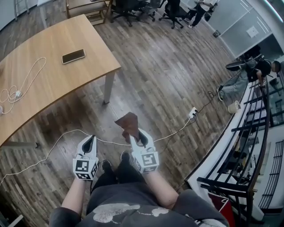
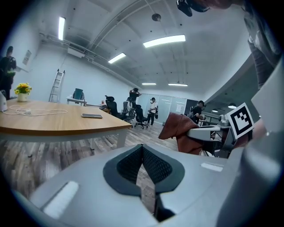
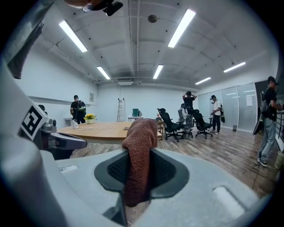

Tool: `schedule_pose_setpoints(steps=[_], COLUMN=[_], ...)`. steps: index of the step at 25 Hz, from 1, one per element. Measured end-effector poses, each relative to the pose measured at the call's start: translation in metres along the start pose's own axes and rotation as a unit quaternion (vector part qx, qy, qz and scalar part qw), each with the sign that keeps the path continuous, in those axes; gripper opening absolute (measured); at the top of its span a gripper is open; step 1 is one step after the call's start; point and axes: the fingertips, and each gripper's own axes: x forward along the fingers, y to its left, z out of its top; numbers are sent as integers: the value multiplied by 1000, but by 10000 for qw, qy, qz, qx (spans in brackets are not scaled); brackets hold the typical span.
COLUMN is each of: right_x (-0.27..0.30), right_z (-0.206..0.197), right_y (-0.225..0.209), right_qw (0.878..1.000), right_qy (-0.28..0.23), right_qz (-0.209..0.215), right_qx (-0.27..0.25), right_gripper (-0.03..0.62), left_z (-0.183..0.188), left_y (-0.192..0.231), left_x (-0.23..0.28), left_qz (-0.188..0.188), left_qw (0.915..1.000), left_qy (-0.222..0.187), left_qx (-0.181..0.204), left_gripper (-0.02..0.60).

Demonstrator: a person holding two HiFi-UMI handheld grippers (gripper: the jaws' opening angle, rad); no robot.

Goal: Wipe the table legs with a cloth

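A brown cloth is clamped in my right gripper, which is shut on it; the cloth also shows in the left gripper view. My left gripper is shut and holds nothing. Both are held low in front of the person, above the wood floor. The wooden table stands ahead and to the left. Its white leg nearest me is about a gripper's length beyond the cloth.
A phone and a white cable lie on the table. A white cord and a power strip lie on the floor. Office chairs stand beyond the table. A black railing runs along the right.
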Motion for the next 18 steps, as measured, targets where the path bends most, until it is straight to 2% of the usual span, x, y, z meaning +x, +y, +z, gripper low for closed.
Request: schedule_pose_setpoints(steps=[2, 6, 11, 18], right_x=[-10, -25, -42, -93], right_z=[-5, -17, -36, -52], right_y=[-3, -4, 2, 2], right_qw=[9999, 9996, 9995, 9984], right_qy=[93, 239, 256, 149], right_qz=[-66, -100, 167, 525], right_qx=[22, 148, 97, 129], right_gripper=[91, 91, 91, 91], left_z=[-1, -6, -21, -40], left_y=[-9, -30, -63, -122], left_x=[0, -3, -7, -31], left_qz=[-77, -134, -248, -17], left_qw=[10000, 9999, 9997, 9997], left_qy=[23, 5, -13, -97], left_qx=[58, -58, 85, 222], left_gripper=[18, 19, 18, 18])
